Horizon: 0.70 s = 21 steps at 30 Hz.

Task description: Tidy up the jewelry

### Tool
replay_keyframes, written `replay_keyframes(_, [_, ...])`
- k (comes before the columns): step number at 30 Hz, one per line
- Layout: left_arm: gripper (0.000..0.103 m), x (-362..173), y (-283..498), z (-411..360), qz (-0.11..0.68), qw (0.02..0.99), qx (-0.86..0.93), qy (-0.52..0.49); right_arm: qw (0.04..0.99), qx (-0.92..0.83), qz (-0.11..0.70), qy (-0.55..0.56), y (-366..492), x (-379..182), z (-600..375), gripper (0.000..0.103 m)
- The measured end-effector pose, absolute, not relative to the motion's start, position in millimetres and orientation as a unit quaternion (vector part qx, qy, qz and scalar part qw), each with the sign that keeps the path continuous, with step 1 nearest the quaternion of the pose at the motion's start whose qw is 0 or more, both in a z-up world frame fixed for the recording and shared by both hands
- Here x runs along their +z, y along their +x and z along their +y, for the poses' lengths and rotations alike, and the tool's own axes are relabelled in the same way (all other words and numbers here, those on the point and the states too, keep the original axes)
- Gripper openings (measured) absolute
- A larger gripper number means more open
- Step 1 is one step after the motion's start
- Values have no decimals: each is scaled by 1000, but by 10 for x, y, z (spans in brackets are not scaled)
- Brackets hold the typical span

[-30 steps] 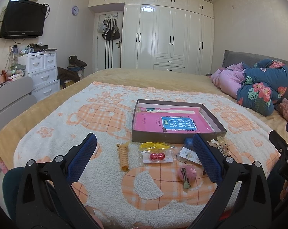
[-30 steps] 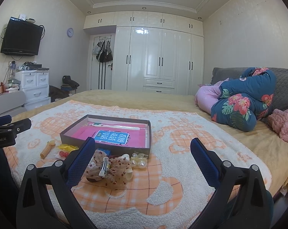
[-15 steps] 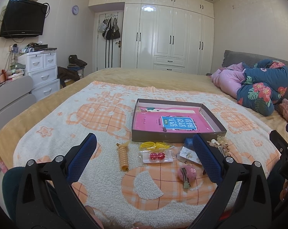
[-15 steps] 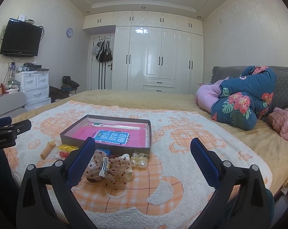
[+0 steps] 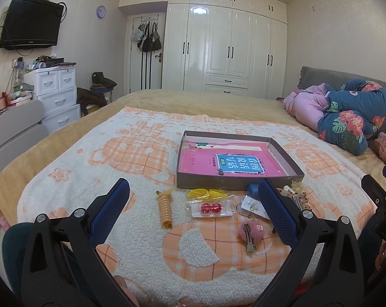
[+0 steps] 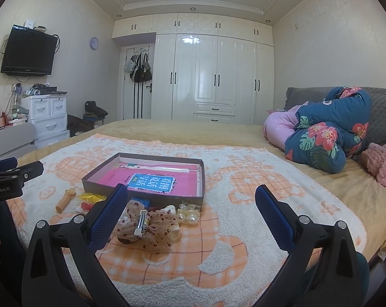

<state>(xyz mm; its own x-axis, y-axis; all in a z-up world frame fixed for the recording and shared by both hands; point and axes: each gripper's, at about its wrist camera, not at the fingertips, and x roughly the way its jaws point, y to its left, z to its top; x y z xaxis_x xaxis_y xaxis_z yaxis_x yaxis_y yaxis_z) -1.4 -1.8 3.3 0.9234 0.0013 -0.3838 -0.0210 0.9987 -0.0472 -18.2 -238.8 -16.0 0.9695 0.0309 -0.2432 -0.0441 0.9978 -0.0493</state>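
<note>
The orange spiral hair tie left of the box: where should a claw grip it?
Grip the orange spiral hair tie across its coiled middle, descending from above with the left claw. It lies flat and elongated, pointing toward the box, clear of neighbours.

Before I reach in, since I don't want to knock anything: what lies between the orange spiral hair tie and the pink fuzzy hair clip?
In the left wrist view, a clear packet with two red beads lies between the orange spiral hair tie and the pink fuzzy hair clip.

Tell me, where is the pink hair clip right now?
In the left wrist view the pink hair clip lies on the blanket, in front of the box, right of the red beads.
</note>
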Motion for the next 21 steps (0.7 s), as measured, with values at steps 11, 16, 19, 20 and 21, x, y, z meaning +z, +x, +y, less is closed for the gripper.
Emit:
replay_keyframes(11, [92, -80, 55, 49, 212, 977, 10, -28, 985, 65, 155, -40, -56, -241, -2228, 97])
replay_keyframes(16, [92, -151, 128, 104, 233, 972, 9, -32, 980, 84, 175, -46, 43, -281, -2151, 97])
replay_keyframes(19, [92, -227, 188, 111, 256, 966, 5, -29, 974, 101, 195, -49, 126, -329, -2113, 97])
replay_keyframes(20, [92, -262, 214, 120, 265, 964, 6, -29, 972, 108, 203, -49, 160, -351, -2097, 97])
replay_keyframes(21, [92, -289, 234, 132, 271, 962, 5, -31, 971, 112, 207, -49, 176, -366, -2087, 97])
